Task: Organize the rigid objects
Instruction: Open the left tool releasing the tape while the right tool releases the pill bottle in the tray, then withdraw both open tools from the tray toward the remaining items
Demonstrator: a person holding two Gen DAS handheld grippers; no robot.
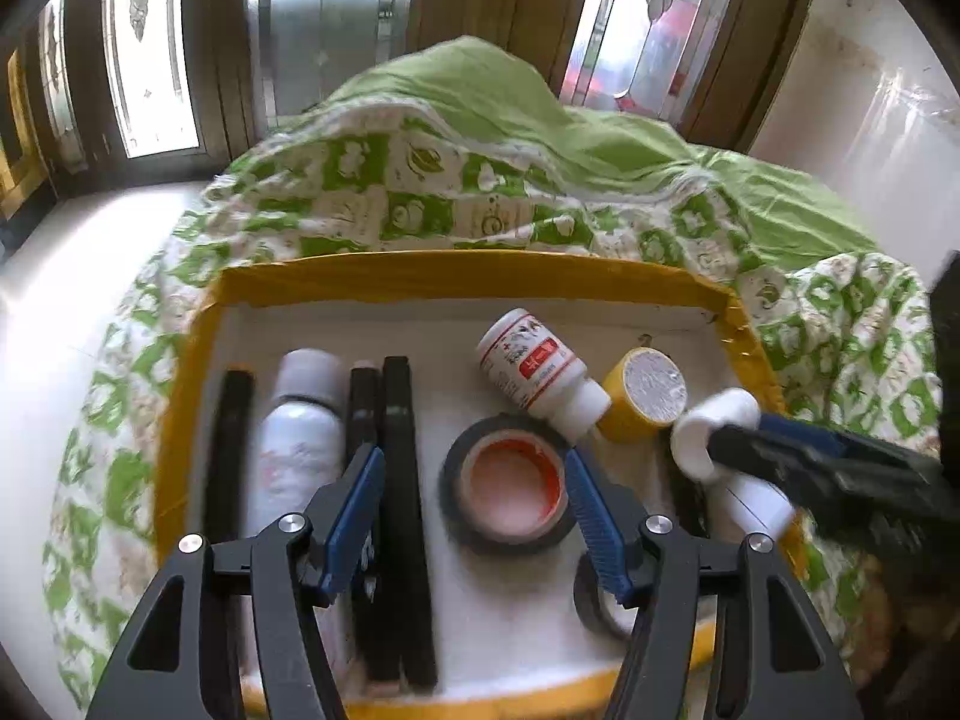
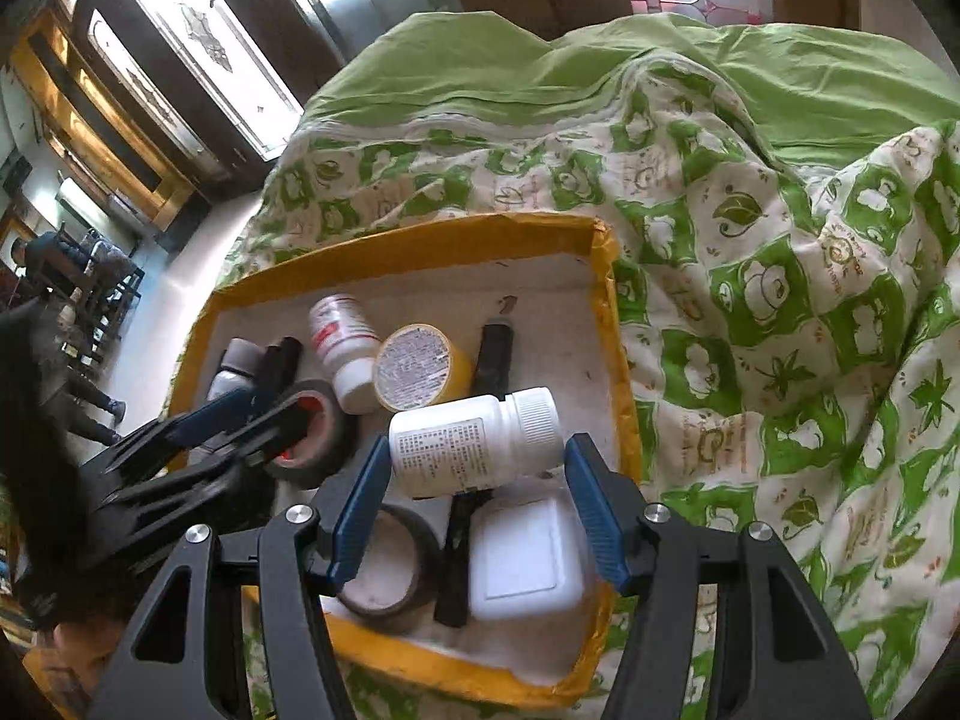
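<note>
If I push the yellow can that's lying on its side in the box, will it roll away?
Probably a little. The yellow can is round and lies on its side, so a push could start it rolling. It likely won't go far: a white bottle sits right beside it, and the box has raised walls. It looks stiff, not squishy.

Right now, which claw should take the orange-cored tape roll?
Left. The left claw is open and empty, and the tape roll lies flat in the tray, framed between its fingers. The right claw is busy, clamped on a white bottle.
</note>
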